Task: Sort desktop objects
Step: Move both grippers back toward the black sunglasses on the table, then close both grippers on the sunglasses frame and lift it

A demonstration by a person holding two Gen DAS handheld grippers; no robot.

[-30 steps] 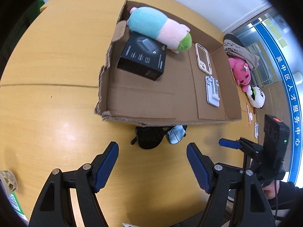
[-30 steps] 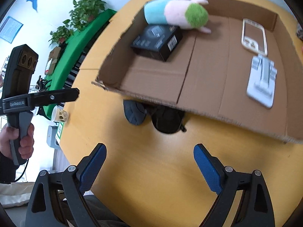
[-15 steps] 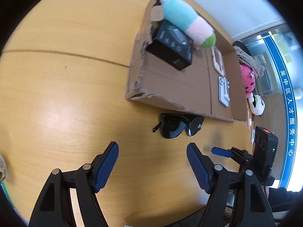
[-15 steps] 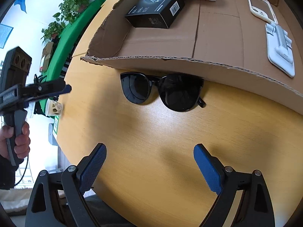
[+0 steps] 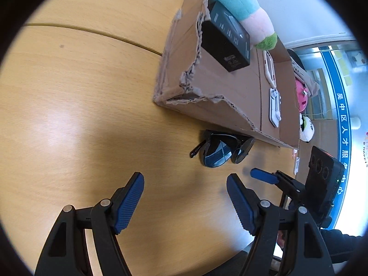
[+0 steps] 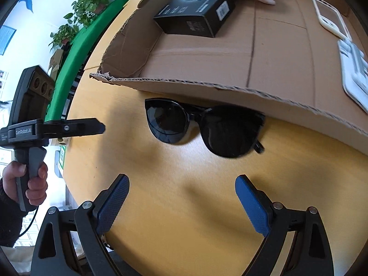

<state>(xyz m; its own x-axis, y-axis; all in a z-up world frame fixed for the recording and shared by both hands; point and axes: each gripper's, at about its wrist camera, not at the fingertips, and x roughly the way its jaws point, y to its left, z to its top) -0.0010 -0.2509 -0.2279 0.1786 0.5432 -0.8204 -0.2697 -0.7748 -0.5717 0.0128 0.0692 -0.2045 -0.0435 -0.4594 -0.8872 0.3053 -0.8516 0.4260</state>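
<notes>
Sunglasses point(image 6: 204, 128) apparently touching box point(image 6: 230, 87)

My left camera looks from farther left, my right one from close, and both see the sunglasses point(image 5: 224, 148) point(image 6: 203, 126) and, I think, the same cardboard box point(image 5: 232, 92) point(image 6: 230, 69).

The left gripper point(image 5: 185, 199) has its two blue-padded jaws wide apart and holds nothing. The right gripper point(image 6: 181, 199) also has its jaws spread, with nothing between them.
</notes>
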